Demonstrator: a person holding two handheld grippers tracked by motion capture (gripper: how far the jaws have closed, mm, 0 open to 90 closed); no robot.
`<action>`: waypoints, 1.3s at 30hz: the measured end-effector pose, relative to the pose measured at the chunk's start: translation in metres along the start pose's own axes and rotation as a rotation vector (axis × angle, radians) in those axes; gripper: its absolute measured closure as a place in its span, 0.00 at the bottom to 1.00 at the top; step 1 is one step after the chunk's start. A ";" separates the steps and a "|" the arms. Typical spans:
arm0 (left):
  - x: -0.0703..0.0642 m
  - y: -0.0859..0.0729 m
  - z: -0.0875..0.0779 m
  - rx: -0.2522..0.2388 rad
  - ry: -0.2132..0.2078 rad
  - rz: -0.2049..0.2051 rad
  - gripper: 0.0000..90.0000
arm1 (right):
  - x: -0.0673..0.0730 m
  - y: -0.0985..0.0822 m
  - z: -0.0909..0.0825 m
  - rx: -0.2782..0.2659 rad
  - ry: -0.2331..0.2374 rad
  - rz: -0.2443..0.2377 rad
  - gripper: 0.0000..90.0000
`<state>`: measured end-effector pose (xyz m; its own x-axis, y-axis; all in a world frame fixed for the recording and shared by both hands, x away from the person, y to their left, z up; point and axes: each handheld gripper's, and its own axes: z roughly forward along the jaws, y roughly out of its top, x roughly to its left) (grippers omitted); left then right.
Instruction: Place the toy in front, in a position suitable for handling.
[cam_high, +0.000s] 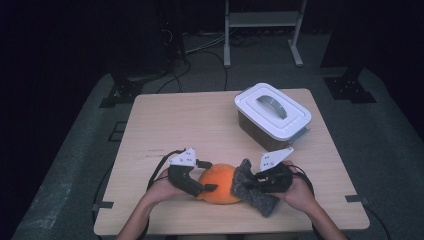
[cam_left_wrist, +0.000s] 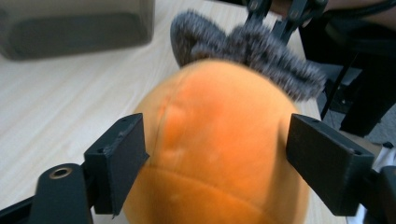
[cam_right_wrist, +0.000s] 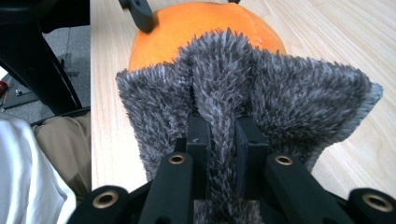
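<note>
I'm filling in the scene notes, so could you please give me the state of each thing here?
Orange plush: lying on the table, between the left gripper's open jaws.
Grey furry cloth: pinched in the right gripper's shut jaws, touching the plush.
White-lidded box: closed, handle flat.

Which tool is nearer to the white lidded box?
Right. The right tool, shut on the grey furry cloth, sits just below the white lidded box; the left tool straddles the orange plush farther away.
</note>
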<state>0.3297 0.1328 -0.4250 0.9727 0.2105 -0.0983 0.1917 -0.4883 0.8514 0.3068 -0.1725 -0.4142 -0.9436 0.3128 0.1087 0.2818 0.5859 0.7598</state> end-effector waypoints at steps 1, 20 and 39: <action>0.000 -0.002 0.001 -0.006 -0.009 -0.009 0.25 | -0.001 -0.001 0.000 -0.001 0.002 0.002 0.86; -0.010 0.000 -0.007 0.031 -0.042 0.025 0.17 | 0.005 0.008 0.001 -0.023 0.011 -0.010 0.86; -0.006 0.002 0.007 0.010 0.001 0.084 0.53 | -0.012 -0.025 -0.005 0.022 0.020 0.109 0.87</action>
<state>0.3252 0.1245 -0.4262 0.9852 0.1693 -0.0261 0.1108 -0.5131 0.8512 0.3103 -0.1945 -0.4318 -0.9103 0.3610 0.2026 0.3865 0.5655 0.7286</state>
